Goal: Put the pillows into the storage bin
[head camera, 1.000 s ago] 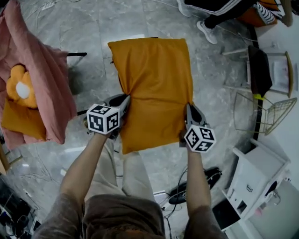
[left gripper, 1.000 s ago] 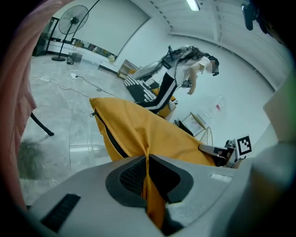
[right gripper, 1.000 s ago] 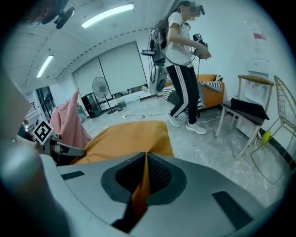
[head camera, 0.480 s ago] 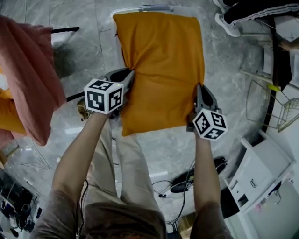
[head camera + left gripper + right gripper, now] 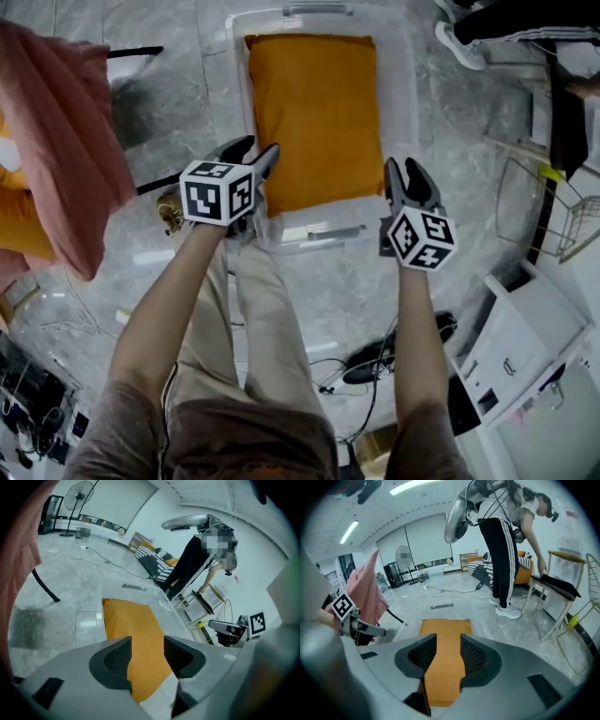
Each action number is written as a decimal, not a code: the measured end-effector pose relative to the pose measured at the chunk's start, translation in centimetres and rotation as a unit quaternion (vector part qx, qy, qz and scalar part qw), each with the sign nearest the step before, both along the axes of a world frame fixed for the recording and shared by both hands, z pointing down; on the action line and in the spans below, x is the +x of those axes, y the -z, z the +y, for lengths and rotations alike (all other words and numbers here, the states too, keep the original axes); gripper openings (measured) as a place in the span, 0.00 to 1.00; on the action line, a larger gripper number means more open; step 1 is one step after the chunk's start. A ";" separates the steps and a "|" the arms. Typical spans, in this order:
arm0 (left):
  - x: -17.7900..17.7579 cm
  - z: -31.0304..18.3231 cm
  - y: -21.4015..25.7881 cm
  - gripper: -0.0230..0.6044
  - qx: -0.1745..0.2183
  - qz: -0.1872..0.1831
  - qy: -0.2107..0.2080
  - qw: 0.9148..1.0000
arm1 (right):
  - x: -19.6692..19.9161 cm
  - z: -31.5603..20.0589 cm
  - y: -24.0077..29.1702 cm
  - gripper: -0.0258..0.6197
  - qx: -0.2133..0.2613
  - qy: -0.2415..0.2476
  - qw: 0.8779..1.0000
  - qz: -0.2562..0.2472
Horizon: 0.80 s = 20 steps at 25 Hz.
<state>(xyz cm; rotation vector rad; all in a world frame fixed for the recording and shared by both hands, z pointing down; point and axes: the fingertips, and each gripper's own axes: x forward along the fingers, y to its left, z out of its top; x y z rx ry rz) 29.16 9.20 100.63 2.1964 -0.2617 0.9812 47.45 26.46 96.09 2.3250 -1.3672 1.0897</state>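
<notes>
An orange pillow (image 5: 314, 117) lies flat inside the clear plastic storage bin (image 5: 405, 89) on the floor. My left gripper (image 5: 255, 155) hangs over the bin's near left corner, beside the pillow's edge. Its jaws are opening and nothing is pinched between them. Over the near right corner, my right gripper (image 5: 405, 176) has its jaws opening too, and they are empty. In the left gripper view the pillow (image 5: 136, 634) shows past the parted jaws (image 5: 147, 656). The right gripper view shows the pillow (image 5: 445, 634) beyond the gap (image 5: 448, 656).
A pink cloth (image 5: 56, 141) drapes over a chair at the left, with a second orange pillow (image 5: 14, 225) under it. A wire chair (image 5: 558, 220) and a white cabinet (image 5: 525, 356) stand at the right. A person (image 5: 511, 19) stands beyond the bin. Cables (image 5: 375, 356) lie near my feet.
The pillow has left both grippers and dropped flat into the bin. Both sets of jaws went from shut on its edges to parted.
</notes>
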 end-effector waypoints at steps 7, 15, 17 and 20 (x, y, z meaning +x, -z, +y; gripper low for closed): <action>-0.6 0.7 9.3 0.41 0.015 0.038 -0.031 0.999 | -4.8 -3.6 6.8 0.33 0.020 0.085 0.995 -0.037; -3.5 -1.6 27.7 0.41 0.067 0.082 -0.015 0.994 | -9.0 -7.5 22.5 0.36 0.093 0.099 0.988 -0.072; -4.6 -2.5 32.4 0.41 0.084 0.093 -0.005 0.992 | -9.7 -8.7 26.7 0.38 0.109 0.111 0.986 -0.065; -7.0 -4.3 39.0 0.41 0.108 0.110 0.019 0.988 | -10.9 -10.6 32.7 0.38 0.131 0.134 0.981 -0.048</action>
